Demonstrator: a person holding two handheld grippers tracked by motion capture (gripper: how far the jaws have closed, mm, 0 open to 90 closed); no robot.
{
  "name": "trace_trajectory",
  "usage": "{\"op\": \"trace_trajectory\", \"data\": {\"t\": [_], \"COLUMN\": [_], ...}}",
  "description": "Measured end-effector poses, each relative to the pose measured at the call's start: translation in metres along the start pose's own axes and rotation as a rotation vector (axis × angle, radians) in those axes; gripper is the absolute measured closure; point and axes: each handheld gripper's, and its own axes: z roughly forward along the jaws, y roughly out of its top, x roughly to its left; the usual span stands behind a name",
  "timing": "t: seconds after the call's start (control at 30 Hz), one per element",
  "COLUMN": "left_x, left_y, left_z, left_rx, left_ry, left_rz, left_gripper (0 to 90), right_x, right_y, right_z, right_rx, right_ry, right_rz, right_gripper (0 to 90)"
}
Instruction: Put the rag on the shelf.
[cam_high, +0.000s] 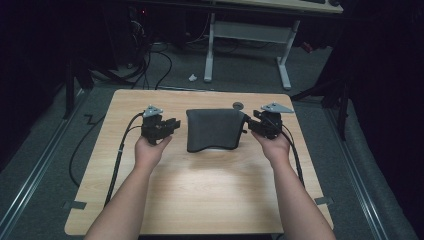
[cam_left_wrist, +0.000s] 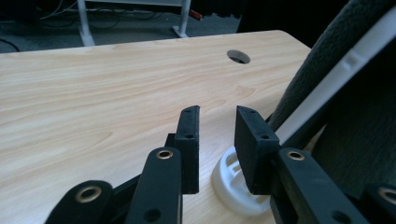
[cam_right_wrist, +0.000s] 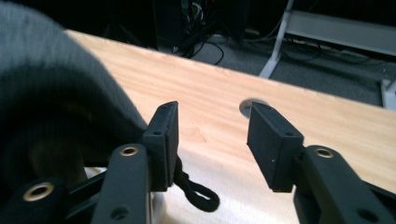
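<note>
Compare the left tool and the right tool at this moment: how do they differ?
The left tool sits off the dark fabric cover's left edge, clear of it; the right tool sits right at its right edge. The right tool's jaws gape wider than the left tool's. Both are open and hold nothing, facing inward over the table.

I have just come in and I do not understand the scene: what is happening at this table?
A person holds a tool in each hand beside a dark grey cloth cover draped over a white stand on the wooden table. The left tool and right tool are both open, close to the cover's sides, gripping nothing.
</note>
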Motion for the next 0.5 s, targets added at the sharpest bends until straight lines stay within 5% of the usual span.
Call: {"op": "trace_trajectory", "data": {"t": [0.23,0.37,0.5], "left_x": [0.008,0.007,0.002], "left_y": [-0.025,-0.043,-0.062], "left_z": [-0.02,-0.032,-0.05], "left_rx": [-0.01,0.007,0.005], "left_ry": [0.035,0.053,0.035], "left_rz": [-0.007,-0.002,0.001], "left_gripper": [68.5,66.3,64.0], "right_x": [0.003,0.01,0.018], "right_y": [-0.02,-0.036,-0.048], "right_z": [-0.019,-0.03,-0.039], "right_rx": [-0.011,-0.024,0.021], "right_ry": [0.002,-0.006,0.0], "right_rz": [0.003,-0.044,-0.081], "right_gripper": [48.7,48.5,45.4]}}
